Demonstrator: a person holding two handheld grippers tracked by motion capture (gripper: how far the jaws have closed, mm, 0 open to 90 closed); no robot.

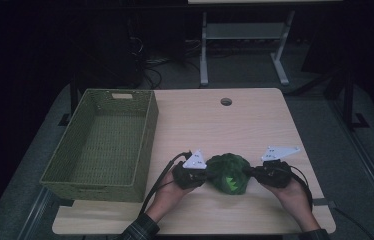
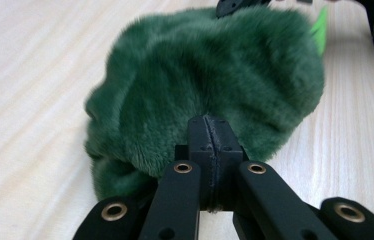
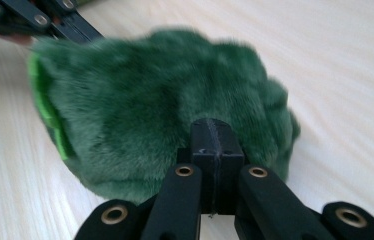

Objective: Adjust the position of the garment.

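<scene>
The green plush toy (image 1: 229, 173) lies on the near part of the wooden table (image 1: 255, 120), between our two grippers. Our left gripper (image 1: 202, 175) has its jaws pressed together on a tuft of fur at the toy's left side, and the right gripper (image 1: 254, 173) pinches the fur on the opposite side the same way. We judge that the grasp is made and the lift comes next: both hands must rise together and level, or the soft fur may slip free. The woven green basket (image 1: 142, 150) stands empty just left of us, a likely place for the toy, and its near wall has to be cleared on the way. Nothing else lies between
</scene>
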